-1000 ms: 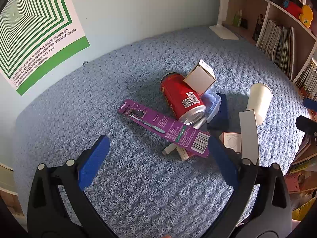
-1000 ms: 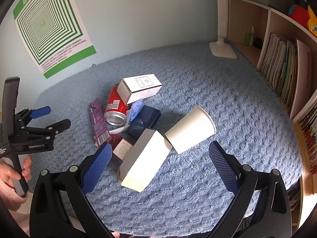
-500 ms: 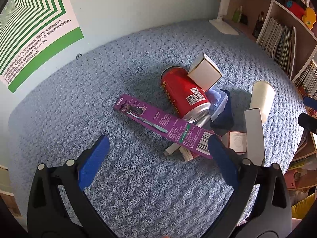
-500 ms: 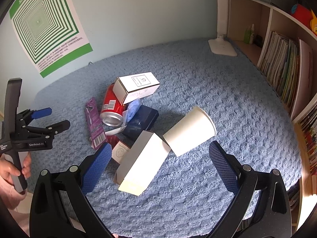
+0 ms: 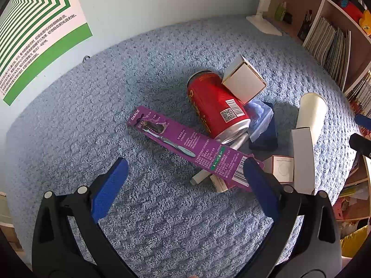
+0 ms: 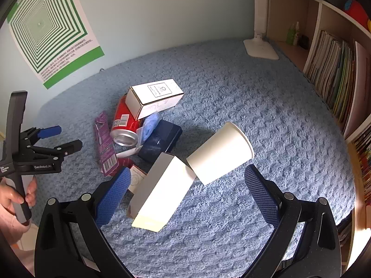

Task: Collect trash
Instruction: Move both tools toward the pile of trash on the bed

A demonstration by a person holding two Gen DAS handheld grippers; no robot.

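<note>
A heap of trash lies on the blue carpeted surface (image 5: 162, 208): a purple toothbrush pack (image 5: 192, 148), a red can (image 5: 215, 106) on its side, a white box (image 5: 243, 81) leaning on the can, a dark blue box (image 5: 266, 134), a white paper cup (image 5: 310, 108) and a long white carton (image 5: 301, 159). My left gripper (image 5: 183, 183) hovers open just short of the purple pack. My right gripper (image 6: 187, 187) is open over the white carton (image 6: 162, 192) and the cup (image 6: 220, 153). The left gripper (image 6: 58, 136) also shows at the left of the right wrist view, held by a hand (image 6: 14, 197).
A green-striped poster (image 5: 34, 30) hangs on the pale wall behind. A white lamp base (image 6: 259, 48) stands at the back right. Bookshelves (image 6: 336, 69) with magazines line the right side. The carpeted surface ends at an edge near the bottom right.
Both grippers have crept slightly toward the trash heap, which now appears a little larger and lower in the views. Both stay open and hold nothing.
</note>
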